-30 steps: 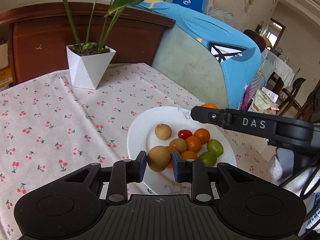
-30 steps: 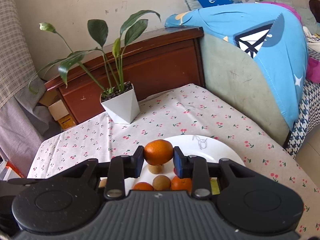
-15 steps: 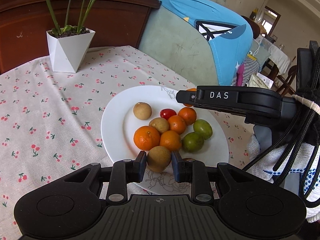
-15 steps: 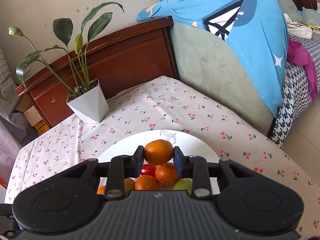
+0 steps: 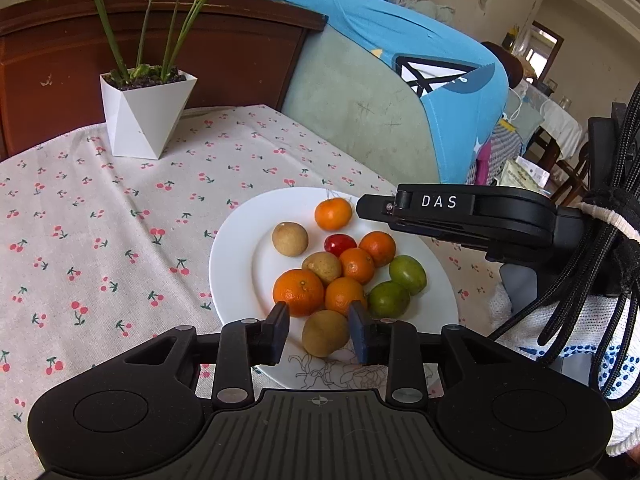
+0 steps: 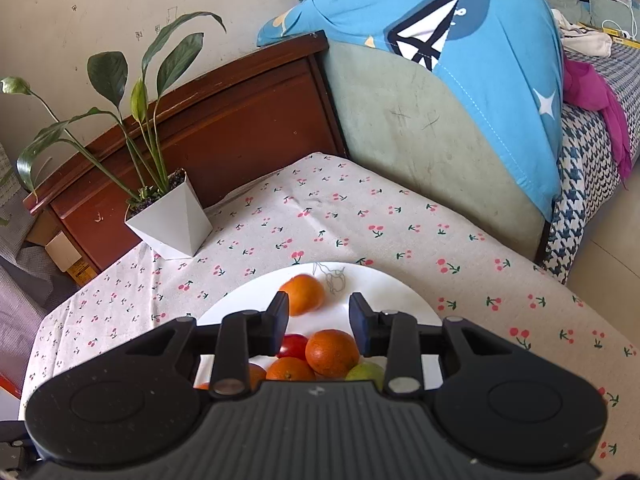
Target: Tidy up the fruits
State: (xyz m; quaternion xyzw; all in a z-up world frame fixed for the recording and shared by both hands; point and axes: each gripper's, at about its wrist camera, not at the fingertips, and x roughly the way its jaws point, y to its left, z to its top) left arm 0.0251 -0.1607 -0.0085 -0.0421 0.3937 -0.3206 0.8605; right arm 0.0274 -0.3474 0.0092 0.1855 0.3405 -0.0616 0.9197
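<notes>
Both sets of jaws are opening: our left gripper [image 5: 319,334] releases the brown fruit [image 5: 325,333] at lower centre on the white plate [image 5: 232,264]; our right gripper [image 6: 319,317] frees the orange [image 6: 302,294], which may roll off the far rim.

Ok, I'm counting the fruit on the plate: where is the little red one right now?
In the left wrist view the red fruit sits mid-plate, between a brown fruit to its left and an orange to its right.

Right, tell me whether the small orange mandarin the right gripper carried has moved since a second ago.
Yes. The small orange mandarin has left the opening right gripper and now lies on the white round plate, beside its rim drawing.
</notes>
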